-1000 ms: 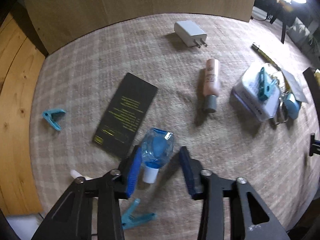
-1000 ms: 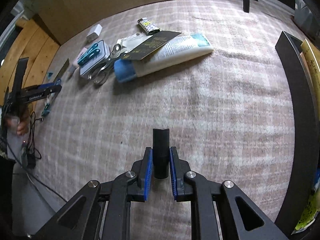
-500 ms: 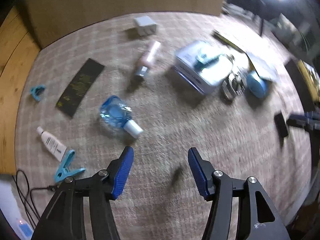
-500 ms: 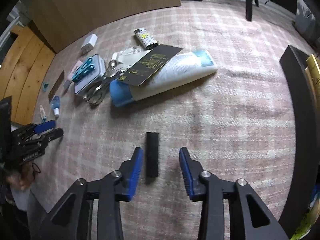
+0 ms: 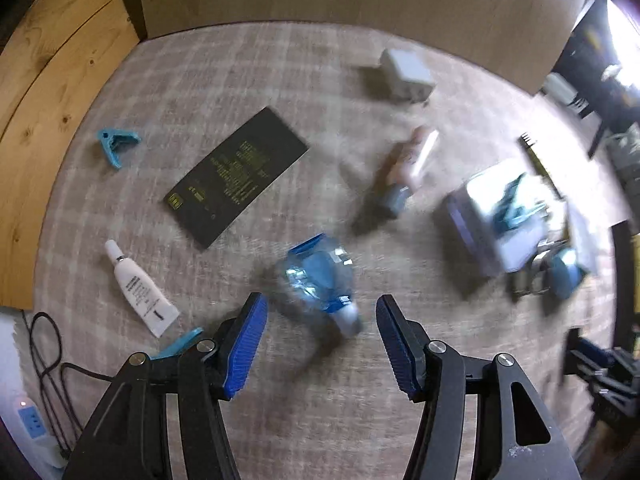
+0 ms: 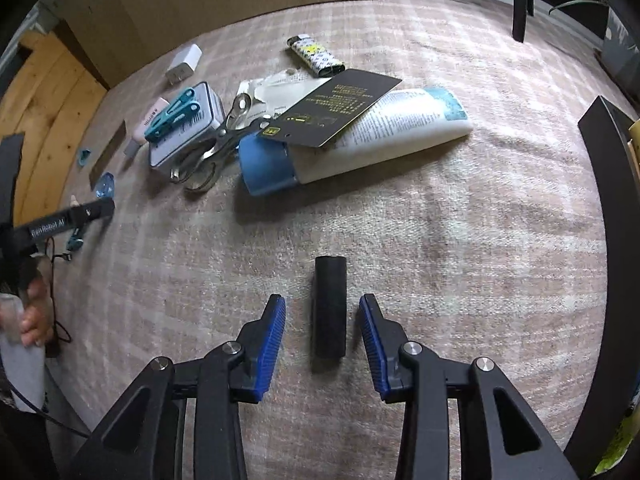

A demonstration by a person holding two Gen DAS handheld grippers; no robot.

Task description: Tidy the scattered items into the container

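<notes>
My left gripper (image 5: 320, 344) is open above the carpet, with a small clear blue bottle (image 5: 320, 276) lying just ahead between its fingers, white cap toward me. My right gripper (image 6: 322, 338) is open, and a black cylinder (image 6: 329, 310) lies on the carpet between its fingers, not held. The dark rim of a container (image 6: 612, 184) shows at the right edge of the right wrist view. The left gripper also shows at the left of that view (image 6: 72, 218).
Left wrist view: black card (image 5: 236, 176), white tube (image 5: 140, 290), blue clips (image 5: 116, 144), pink tube (image 5: 408, 168), white charger (image 5: 406, 74), tin with clip (image 5: 504, 216). Right wrist view: large white tube (image 6: 360, 140), scissors (image 6: 216, 148), lighter (image 6: 316, 56), wooden floor at left.
My left gripper swung back toward the blue bottle, which now lies between its open fingers. My right gripper let go of the black cylinder, which now lies on the carpet, and stayed open.
</notes>
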